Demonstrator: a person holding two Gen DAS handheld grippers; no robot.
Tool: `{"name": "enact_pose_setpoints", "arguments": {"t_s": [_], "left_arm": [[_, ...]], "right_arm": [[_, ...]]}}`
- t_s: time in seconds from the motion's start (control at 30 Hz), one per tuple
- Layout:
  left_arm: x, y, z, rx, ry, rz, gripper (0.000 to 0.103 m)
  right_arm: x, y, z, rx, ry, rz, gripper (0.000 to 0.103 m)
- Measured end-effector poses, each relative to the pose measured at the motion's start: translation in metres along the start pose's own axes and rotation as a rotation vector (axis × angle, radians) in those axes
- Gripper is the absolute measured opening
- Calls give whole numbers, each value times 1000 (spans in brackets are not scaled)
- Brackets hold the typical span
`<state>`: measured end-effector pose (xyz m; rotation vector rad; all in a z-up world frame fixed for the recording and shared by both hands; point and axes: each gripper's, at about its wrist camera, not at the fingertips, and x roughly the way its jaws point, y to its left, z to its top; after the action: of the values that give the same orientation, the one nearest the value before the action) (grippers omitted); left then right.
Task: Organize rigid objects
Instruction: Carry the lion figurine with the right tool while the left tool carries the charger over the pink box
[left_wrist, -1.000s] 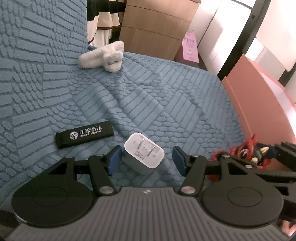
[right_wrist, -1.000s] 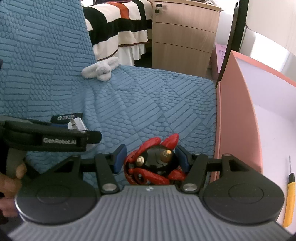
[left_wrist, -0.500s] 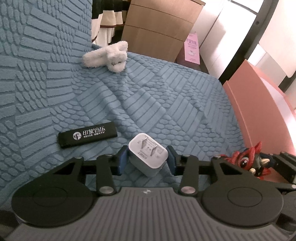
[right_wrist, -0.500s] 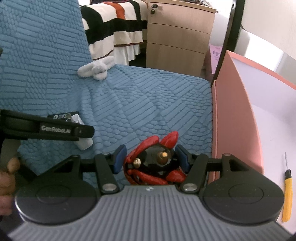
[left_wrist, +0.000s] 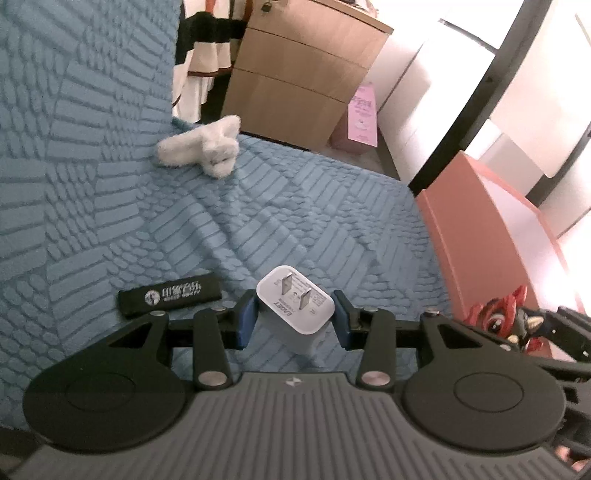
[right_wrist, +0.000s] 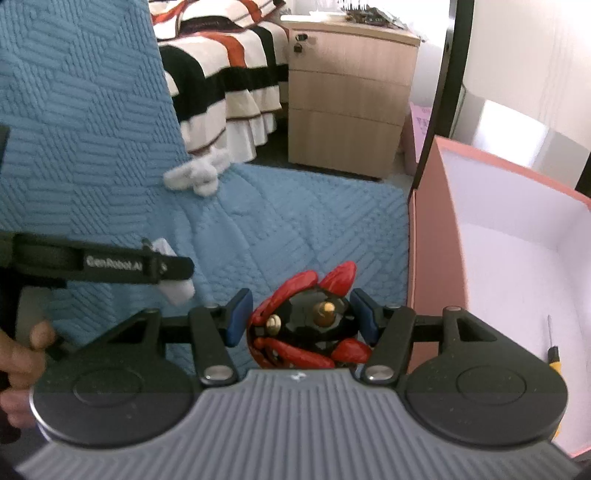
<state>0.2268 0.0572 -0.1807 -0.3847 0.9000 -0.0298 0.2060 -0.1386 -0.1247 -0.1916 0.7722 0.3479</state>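
In the left wrist view, the left tongs (left_wrist: 294, 317) sit at lower centre, closed on a white plug adapter (left_wrist: 295, 309); both blue pads press its sides. The adapter is tilted with its two metal prongs facing up, and its lower end is hidden behind the tongs' grey body. Just left of it, a black USB stick (left_wrist: 170, 296) with white print lies flat on the blue textured sofa cover (left_wrist: 314, 206); its near edge is cut off by the tongs' black linkage. A white fluffy toy (left_wrist: 202, 147) rests at upper left where seat meets backrest.

In the right wrist view, the right tongs (right_wrist: 301, 319) at lower centre are clamped on a red and black toy figure (right_wrist: 308, 326) with gold studs; what the figure depicts is hard to make out, and its underside is hidden. To the right stands a pink box (right_wrist: 436, 258) with a white inside, cut off by the frame edge. A yellow-handled screwdriver (right_wrist: 553, 352) lies inside it, its handle mostly hidden behind the tongs. At left, the other tool's side bar covers most of the adapter.
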Motion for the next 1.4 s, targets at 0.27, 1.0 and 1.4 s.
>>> {"name": "enact_pose_setpoints", "arguments": {"t_s": [0.27,1.0,1.4], "left_arm": [[-33,-26,25,13,-55,-54,49],[-110,-146,79,132,-162,-183,49],[-107,-214,80,159,-161,-269,44]], "right_arm": [[-27,-14,29,39,-32,39,61],[-125,-81,82,82,-243,-3,61],[-146,-128,61,144,-255,-74,61]]}}
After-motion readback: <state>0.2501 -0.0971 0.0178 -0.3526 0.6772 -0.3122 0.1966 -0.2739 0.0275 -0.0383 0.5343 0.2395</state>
